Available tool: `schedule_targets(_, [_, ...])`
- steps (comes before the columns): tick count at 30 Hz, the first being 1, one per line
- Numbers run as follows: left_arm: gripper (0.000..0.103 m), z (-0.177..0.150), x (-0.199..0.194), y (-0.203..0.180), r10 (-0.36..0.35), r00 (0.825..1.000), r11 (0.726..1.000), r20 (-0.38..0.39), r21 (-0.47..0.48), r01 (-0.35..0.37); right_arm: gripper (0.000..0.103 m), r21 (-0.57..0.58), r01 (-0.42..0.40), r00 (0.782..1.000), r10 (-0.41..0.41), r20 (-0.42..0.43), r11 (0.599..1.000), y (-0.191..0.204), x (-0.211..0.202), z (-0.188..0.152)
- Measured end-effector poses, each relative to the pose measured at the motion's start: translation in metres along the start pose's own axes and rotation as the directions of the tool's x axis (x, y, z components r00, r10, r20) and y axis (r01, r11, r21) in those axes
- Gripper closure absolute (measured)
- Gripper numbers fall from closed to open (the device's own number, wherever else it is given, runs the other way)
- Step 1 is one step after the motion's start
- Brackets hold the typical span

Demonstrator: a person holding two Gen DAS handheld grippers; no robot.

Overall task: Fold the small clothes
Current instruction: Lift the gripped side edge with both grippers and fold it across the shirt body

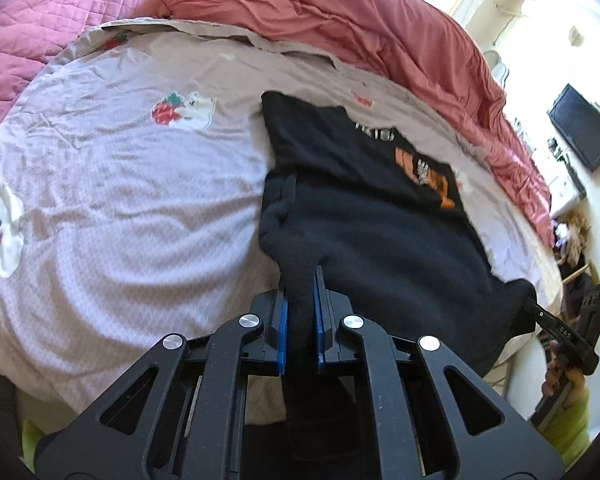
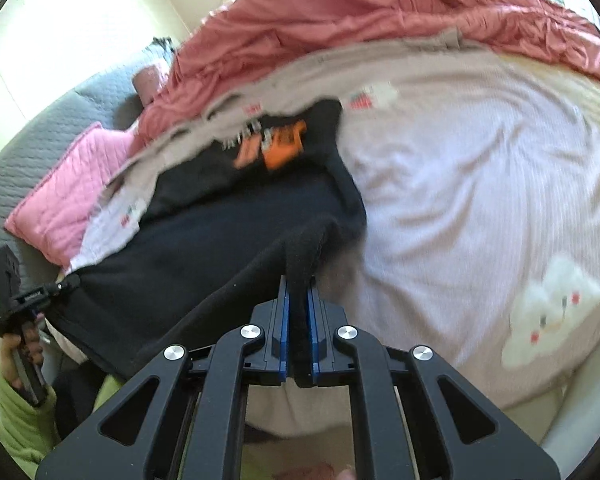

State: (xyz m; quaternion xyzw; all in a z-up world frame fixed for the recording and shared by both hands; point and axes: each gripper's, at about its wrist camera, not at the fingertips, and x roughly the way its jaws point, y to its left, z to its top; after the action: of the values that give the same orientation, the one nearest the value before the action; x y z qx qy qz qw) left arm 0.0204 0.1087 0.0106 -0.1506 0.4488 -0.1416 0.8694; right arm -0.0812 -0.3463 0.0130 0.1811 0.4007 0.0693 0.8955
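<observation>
Item: black garment with an orange and white print, the one small piece of clothing I have in hand
Location: on the bed, over the pale printed sheet, nearer the rumpled red duvet than the far pink quilt; its near hem hangs toward the bed's near edge
Left gripper: clenched on a bunched corner of the near hem, cloth pinched between the blue pads
Right gripper: clenched likewise on the opposite near corner; in my left view it shows at the garment's far right end
Lay: near edge raised and stretched between my two grips, printed end flat on the sheet
Handling, as I judge it: light, soft, limp knit; sags between grips, holds no shape, not fragile, unlikely to slip from pads
Where to hold: at the hem corners, as now, a full pinch of doubled cloth instead of a single layer
Risk: dragging the sheet or letting the fold go crooked if one side leads
</observation>
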Motion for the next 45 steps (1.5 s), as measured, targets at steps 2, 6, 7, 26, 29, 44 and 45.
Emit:
schedule_targets(2, [0.099, 0.014, 0.002, 0.004, -0.007, 1.0, 1.0, 0.023, -0.027, 0.007, 0.096, -0.009, -0.008, 0.999, 0.008, 0.034, 1.0, 0.001, 0.002, 0.015])
schedule_targets(6, [0.099, 0.037, 0.01, 0.007, -0.005, 0.999, 0.999, 0.053, -0.046, 0.008, 0.096, 0.01, -0.017, 0.997, 0.016, 0.079, 1.0, -0.003, 0.011, 0.037])
schedule_targets(7, [0.099, 0.042, 0.014, 0.008, 0.002, 0.998, 0.999, 0.057, -0.047, 0.001, 0.096, 0.014, -0.014, 0.996, 0.012, 0.09, 1.0, -0.005, 0.015, 0.044])
schedule_targets(26, [0.077, 0.044, 0.071, 0.037, -0.029, 0.999, 0.98, -0.014, -0.195, 0.025, 0.094, 0.099, 0.035, 0.998, -0.04, 0.044, 0.995, -0.035, 0.077, 0.059])
schedule_targets(29, [0.07, 0.037, 0.054, 0.038, -0.036, 0.999, 0.978, -0.005, -0.207, 0.035, 0.093, 0.102, 0.021, 0.998, -0.026, 0.048, 0.995, -0.034, 0.073, 0.057])
schedule_targets(44, [0.045, 0.017, 0.04, 0.014, -0.144, 0.989, 0.969, -0.024, -0.206, 0.136, 0.074, 0.09, -0.036, 0.999, 0.032, 0.044, 0.995, -0.016, 0.057, 0.045])
schedule_targets(45, [0.044, 0.017, 0.042, 0.012, -0.12, 0.992, 0.974, -0.03, -0.198, 0.112, 0.074, 0.087, -0.034, 0.999, 0.031, 0.041, 0.996, -0.015, 0.056, 0.045])
